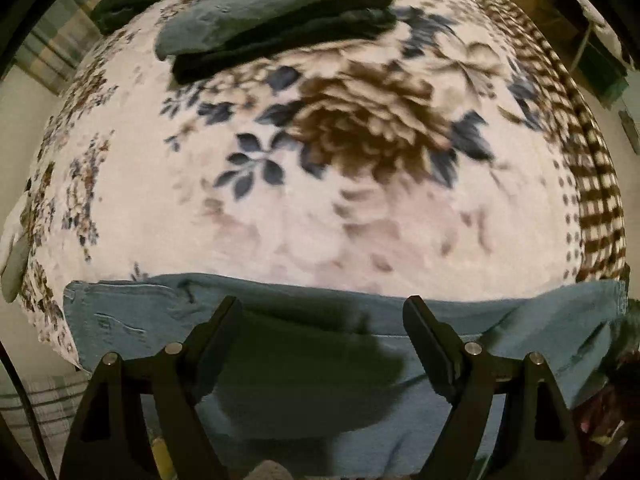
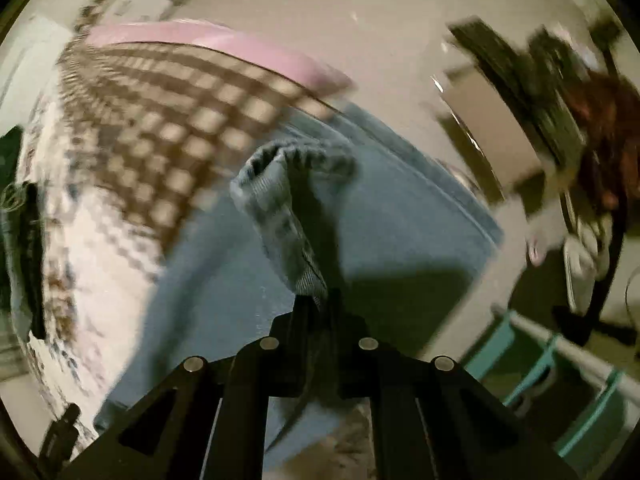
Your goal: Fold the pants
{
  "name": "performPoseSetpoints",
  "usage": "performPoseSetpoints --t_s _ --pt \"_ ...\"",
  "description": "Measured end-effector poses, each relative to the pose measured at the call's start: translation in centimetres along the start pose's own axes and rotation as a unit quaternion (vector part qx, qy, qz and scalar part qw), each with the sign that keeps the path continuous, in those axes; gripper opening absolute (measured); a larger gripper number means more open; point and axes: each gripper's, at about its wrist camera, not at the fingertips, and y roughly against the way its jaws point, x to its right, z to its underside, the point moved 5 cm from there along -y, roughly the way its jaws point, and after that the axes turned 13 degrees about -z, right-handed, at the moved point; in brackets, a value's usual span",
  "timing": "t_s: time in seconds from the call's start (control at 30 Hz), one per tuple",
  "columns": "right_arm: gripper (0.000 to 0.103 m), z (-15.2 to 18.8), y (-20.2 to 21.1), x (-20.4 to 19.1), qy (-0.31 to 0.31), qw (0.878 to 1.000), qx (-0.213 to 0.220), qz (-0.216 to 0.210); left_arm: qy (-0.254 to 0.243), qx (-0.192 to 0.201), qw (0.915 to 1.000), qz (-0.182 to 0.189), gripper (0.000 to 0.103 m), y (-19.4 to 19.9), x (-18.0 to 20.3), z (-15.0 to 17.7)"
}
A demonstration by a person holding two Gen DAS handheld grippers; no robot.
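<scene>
On the bed, a floral blanket covers the top, with a brown checked border along its right edge. The jeans lie flat across the near edge of the blanket, light blue denim, stretching from the left side to the right edge of the bed. The left gripper hangs over them with its fingers spread wide apart, nothing between them, throwing a dark shadow on the denim. Far side of the blanket: a stack of folded clothes, grey-blue on top and darker layers under it, well apart from the jeans. The right gripper is clamped on a bunched fold of the jeans, lifted up off the rest of the denim, which drapes over the bed edge (view is motion-blurred). Beside that edge, a pink strip shows under the checked border. Right of the bed, over the floor, sits a teal-framed rack, near the draped denim; dark clutter beyond it is too blurred to tell.
</scene>
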Motion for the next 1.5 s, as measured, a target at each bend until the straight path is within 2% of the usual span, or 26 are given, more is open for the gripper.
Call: performPoseSetpoints --t_s 0.07,0.1,0.17,0.2,0.27,0.3,0.4,0.43,0.47,0.5,0.6,0.73,0.83,0.87,0.93,1.0,1.03,1.07,1.1,1.17,1.23,1.33,1.43,1.47,1.5 --pt "0.009 0.7 -1.1 2.6 -0.028 0.999 -0.03 -0.005 -0.007 -0.005 0.9999 0.009 0.081 -0.2 1.0 0.4" --pt "0.009 0.8 -1.3 3.6 -0.048 0.998 -0.035 -0.017 -0.014 -0.01 0.9997 0.016 0.087 -0.4 1.6 0.7" --pt "0.011 0.6 -1.5 4.7 -0.082 0.994 -0.033 -0.062 -0.025 -0.018 0.9992 0.027 0.093 -0.8 2.8 1.2" --pt "0.013 0.3 -1.5 5.2 -0.101 0.99 -0.03 -0.091 -0.03 -0.021 0.9989 0.029 0.093 -0.9 3.2 1.4" --pt "0.029 -0.2 -1.3 5.6 -0.126 0.983 -0.015 -0.131 -0.04 -0.024 0.9984 0.032 0.093 -1.0 4.1 1.7" --pt "0.033 -0.6 -1.3 5.7 -0.138 0.979 -0.011 -0.149 -0.047 -0.026 0.9981 0.032 0.093 -1.1 4.6 1.9" --pt "0.036 -1.3 -2.0 6.1 -0.159 0.974 -0.008 -0.162 -0.058 -0.031 0.9972 0.036 0.093 -1.2 5.6 2.1" --pt "0.035 -1.5 -2.1 6.1 -0.156 0.975 -0.005 -0.161 -0.06 -0.032 0.9971 0.036 0.093 -1.2 5.8 2.2" --pt "0.017 -1.6 -1.8 6.0 -0.148 0.977 0.007 -0.153 -0.062 -0.032 0.9969 0.037 0.093 -1.1 6.0 2.2" --pt "0.004 -1.5 -1.4 6.0 -0.137 0.98 0.019 -0.14 -0.063 -0.034 0.9967 0.038 0.093 -1.1 6.1 2.3" --pt "0.004 -1.3 1.0 5.4 -0.109 0.986 0.038 -0.122 -0.062 -0.042 0.9963 0.041 0.093 -1.2 6.1 2.8" --pt "0.003 -0.8 3.9 7.0 -0.119 0.986 0.068 -0.096 -0.057 -0.054 0.996 0.044 0.093 -1.7 6.0 4.1" --pt "0.003 -0.4 2.7 9.1 -0.133 0.988 0.044 -0.071 -0.071 -0.057 0.9952 0.036 0.093 -2.2 5.8 4.9" --pt "0.003 -0.2 1.9 9.7 -0.137 0.988 0.03 -0.058 -0.069 -0.06 0.9951 0.036 0.093 -2.4 5.7 5.0" --pt "0.004 0.0 0.5 10.5 -0.136 0.989 -0.008 -0.059 -0.066 -0.063 0.9952 0.033 0.093 -2.7 5.7 5.2" --pt "0.015 -0.4 0.4 10.6 -0.12 0.991 -0.038 -0.034 -0.06 -0.069 0.9953 0.031 0.093 -3.0 5.2 5.8" --pt "0.026 -0.6 1.0 10.2 -0.102 0.994 -0.046 -0.019 -0.056 -0.07 0.9955 0.03 0.093 -3.0 4.9 5.8" --pt "0.035 -0.8 2.0 9.6 -0.078 0.996 -0.044 -0.003 -0.053 -0.07 0.9958 0.028 0.093 -3.0 4.6 5.7" --pt "0.039 -1.3 3.5 8.5 -0.047 0.998 -0.028 0.007 -0.051 -0.069 0.9959 0.028 0.093 -3.1 3.9 5.8" --pt "0.06 -2.3 5.4 6.5 -0.001 1.0 -0.005 0.006 -0.04 -0.066 0.9966 0.03 0.093 -2.7 3.7 5.7" --pt "0.068 -4.2 5.9 4.1 0.044 0.999 0.007 0.0 -0.028 -0.065 0.997 0.032 0.093 -2.4 3.8 5.1" --pt "0.068 -8.1 3.7 1.2 0.093 0.995 0.006 0.016 -0.024 -0.061 0.9972 0.037 0.093 -2.1 5.3 3.8" --pt "0.067 -10.6 0.0 0.5 0.119 0.991 -0.028 0.057 -0.038 -0.048 0.9976 0.033 0.093 -1.8 7.5 2.6" --pt "0.056 -11.0 -1.1 0.4 0.126 0.989 -0.038 0.067 -0.041 -0.046 0.9976 0.032 0.093 -1.8 8.0 2.3" --pt "0.039 -11.0 -1.7 0.1 0.137 0.987 -0.041 0.07 -0.043 -0.044 0.9976 0.032 0.093 -1.7 8.4 2.2"
